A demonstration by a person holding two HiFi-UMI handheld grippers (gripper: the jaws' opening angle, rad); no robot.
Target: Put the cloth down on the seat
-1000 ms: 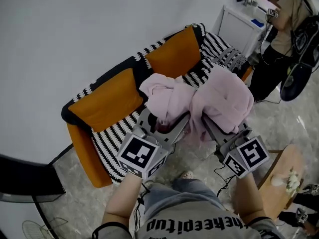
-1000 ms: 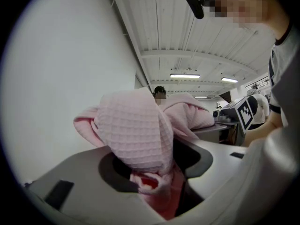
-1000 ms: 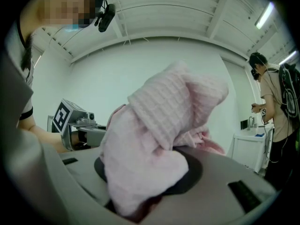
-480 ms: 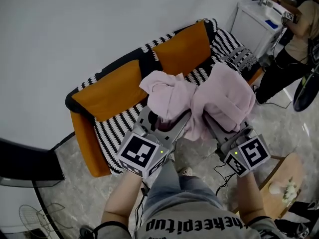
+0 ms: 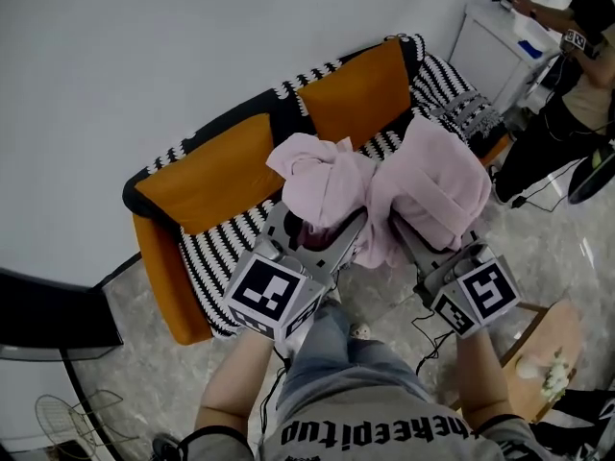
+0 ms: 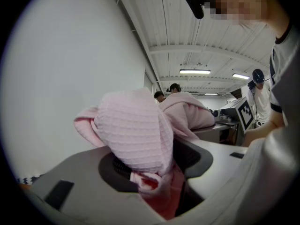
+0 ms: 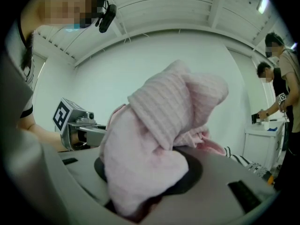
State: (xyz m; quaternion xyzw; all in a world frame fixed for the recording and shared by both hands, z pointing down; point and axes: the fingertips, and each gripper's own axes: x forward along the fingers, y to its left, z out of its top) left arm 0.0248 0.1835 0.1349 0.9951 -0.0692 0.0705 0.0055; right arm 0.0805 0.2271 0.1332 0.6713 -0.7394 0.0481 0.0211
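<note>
A pink waffle-weave cloth (image 5: pixel 384 185) hangs bunched in two lumps above the sofa's black-and-white striped seat (image 5: pixel 226 248). My left gripper (image 5: pixel 317 229) is shut on the left lump, which spills over its jaws in the left gripper view as the cloth (image 6: pixel 136 130) over the gripper (image 6: pixel 154 184). My right gripper (image 5: pixel 404 230) is shut on the right lump; in the right gripper view the cloth (image 7: pixel 164 125) covers the gripper (image 7: pixel 140 196). The fingertips of both are hidden under the fabric. Both grippers are held about level, side by side, in front of the seat.
Two orange back cushions (image 5: pixel 216 166) (image 5: pixel 360 89) lean on the sofa against the white wall. A white cabinet (image 5: pixel 495 51) and a standing person (image 5: pixel 567 104) are at the far right. A small round wooden table (image 5: pixel 543 349) stands near my right. Cables lie on the marble floor.
Both grippers have carried the cloth a little closer to the sofa, still gripping it. The person's leg has stepped forward beneath them.
</note>
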